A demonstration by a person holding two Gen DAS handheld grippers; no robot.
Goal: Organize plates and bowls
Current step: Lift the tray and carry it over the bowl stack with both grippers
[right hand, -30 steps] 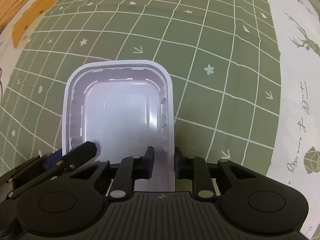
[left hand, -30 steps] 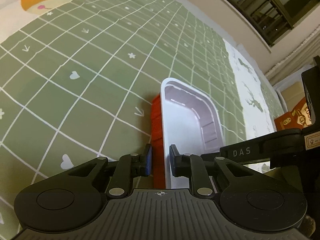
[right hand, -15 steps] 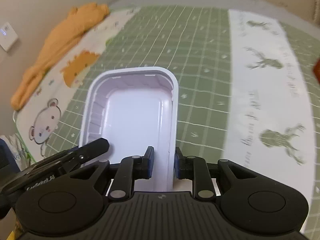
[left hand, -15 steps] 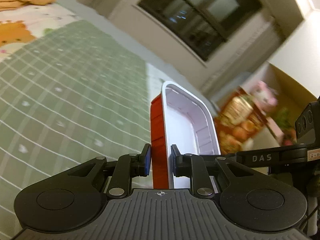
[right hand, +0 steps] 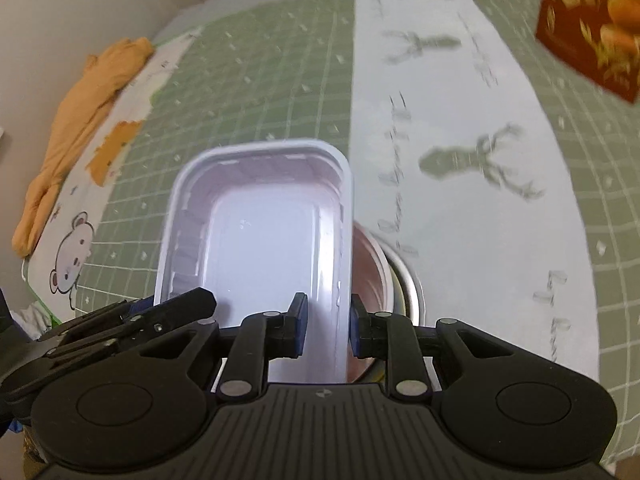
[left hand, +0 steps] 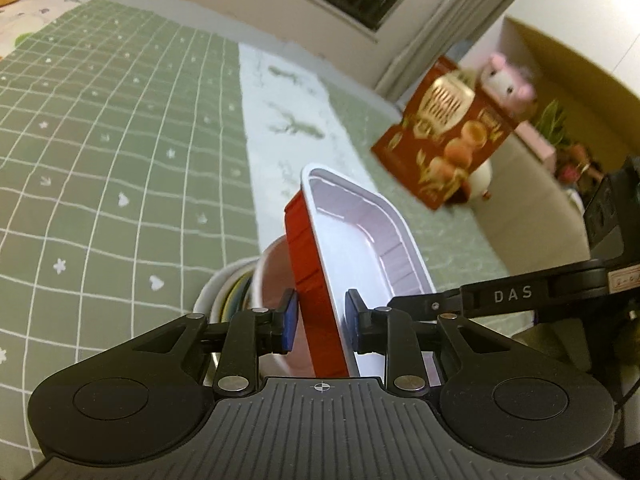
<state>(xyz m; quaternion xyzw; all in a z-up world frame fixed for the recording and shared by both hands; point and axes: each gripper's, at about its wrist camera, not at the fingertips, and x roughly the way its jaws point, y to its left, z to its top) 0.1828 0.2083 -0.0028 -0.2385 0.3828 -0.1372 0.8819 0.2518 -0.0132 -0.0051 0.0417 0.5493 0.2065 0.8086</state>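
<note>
Above stacked bowls (left hand: 272, 276), both tongs (left hand: 318, 314) (right hand: 325, 322) pinch opposite walls of an empty tray (right hand: 260, 236).

Left wrist view close along the tray's (left hand: 360, 248) left wall, right wrist view along its right wall, both facing the mat (right hand: 280, 60).

stacked bowls (left hand: 240, 284): mostly hidden behind tray (left hand: 360, 248) | snack box (right hand: 592, 20): blurred, cut by frame edge | mat print (right hand: 472, 160): blurred

You had one red-and-white rectangular tray (left hand: 360, 248), one pink bowl (left hand: 272, 276) nested in stacked bowls (left hand: 224, 296), one red snack box (left hand: 444, 136), and one plush toy (left hand: 506, 80).
</note>
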